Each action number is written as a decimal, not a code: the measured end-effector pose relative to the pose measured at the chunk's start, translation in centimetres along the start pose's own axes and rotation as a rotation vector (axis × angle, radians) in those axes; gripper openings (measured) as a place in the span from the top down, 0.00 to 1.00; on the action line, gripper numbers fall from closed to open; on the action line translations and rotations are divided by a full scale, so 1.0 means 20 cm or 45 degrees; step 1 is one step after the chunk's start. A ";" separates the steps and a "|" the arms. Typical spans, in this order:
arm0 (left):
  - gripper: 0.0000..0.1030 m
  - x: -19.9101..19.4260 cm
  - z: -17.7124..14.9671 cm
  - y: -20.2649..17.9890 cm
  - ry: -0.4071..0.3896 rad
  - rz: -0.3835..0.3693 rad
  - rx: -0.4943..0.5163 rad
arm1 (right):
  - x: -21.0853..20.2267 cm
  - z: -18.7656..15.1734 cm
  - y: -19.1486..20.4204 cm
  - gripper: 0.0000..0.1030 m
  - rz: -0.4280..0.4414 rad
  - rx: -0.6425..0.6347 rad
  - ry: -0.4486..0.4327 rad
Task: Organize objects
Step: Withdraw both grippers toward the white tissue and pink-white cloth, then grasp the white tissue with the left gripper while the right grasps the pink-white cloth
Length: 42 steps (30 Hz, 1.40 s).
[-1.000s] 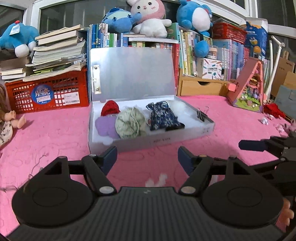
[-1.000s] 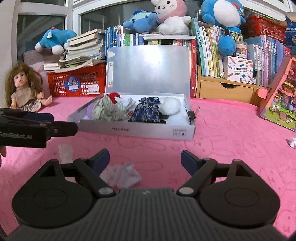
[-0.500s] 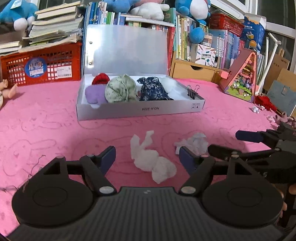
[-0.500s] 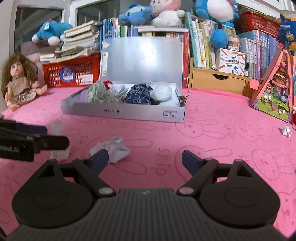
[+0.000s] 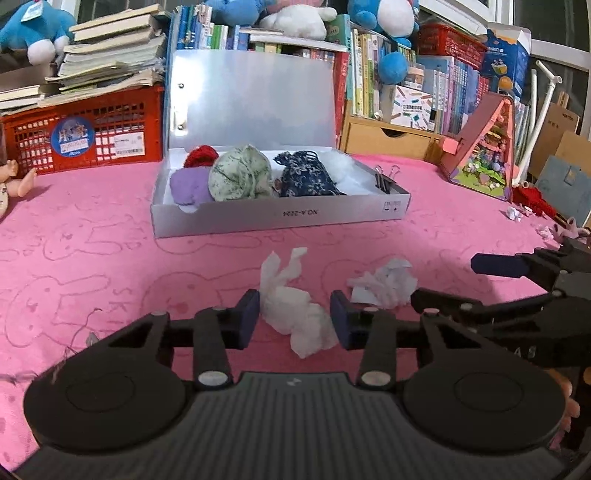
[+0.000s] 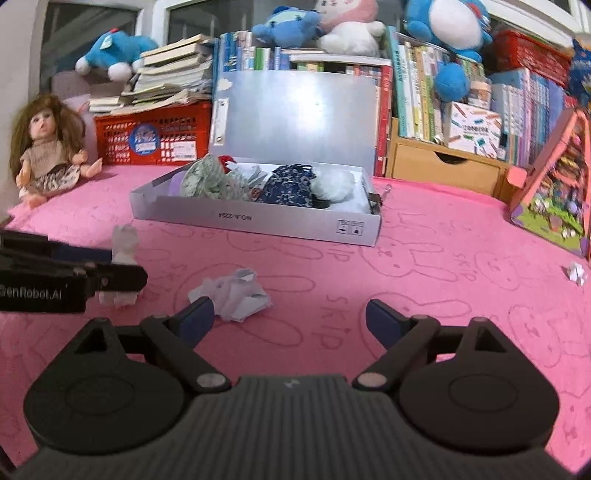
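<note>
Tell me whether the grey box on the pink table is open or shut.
Open. The grey box has its lid standing upright behind it, and cloth bundles show inside.

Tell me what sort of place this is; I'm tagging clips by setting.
Probably a child's room or playroom at home: plush toys atop crammed bookshelves, a doll on the pink bunny-print cloth.
</note>
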<state>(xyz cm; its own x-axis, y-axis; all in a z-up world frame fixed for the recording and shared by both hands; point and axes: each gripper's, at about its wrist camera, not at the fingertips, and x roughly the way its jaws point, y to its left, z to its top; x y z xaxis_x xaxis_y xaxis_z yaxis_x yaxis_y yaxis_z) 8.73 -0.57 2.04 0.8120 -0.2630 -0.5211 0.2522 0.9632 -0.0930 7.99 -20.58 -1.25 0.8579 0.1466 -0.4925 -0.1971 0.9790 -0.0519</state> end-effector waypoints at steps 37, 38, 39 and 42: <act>0.53 -0.03 -0.02 0.13 -0.004 0.076 -0.046 | 0.11 0.07 0.16 0.41 0.066 -0.004 0.097; 0.53 -0.03 -0.02 0.13 -0.003 0.076 -0.045 | 0.10 0.07 0.16 0.42 0.066 0.002 0.092; 0.53 -0.03 -0.02 0.13 -0.004 0.076 -0.045 | 0.10 0.07 0.15 0.42 0.066 0.009 0.087; 0.53 -0.03 -0.02 0.13 -0.004 0.074 -0.047 | 0.09 0.07 0.14 0.42 0.064 0.020 0.081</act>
<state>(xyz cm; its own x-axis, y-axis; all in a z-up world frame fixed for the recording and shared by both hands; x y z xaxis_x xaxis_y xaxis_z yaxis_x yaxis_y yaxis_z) 8.74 2.04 1.80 0.8264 -0.2063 -0.5240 0.1849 0.9783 -0.0935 9.62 -17.34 -1.05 0.8152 0.1870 -0.5482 -0.2315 0.9728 -0.0125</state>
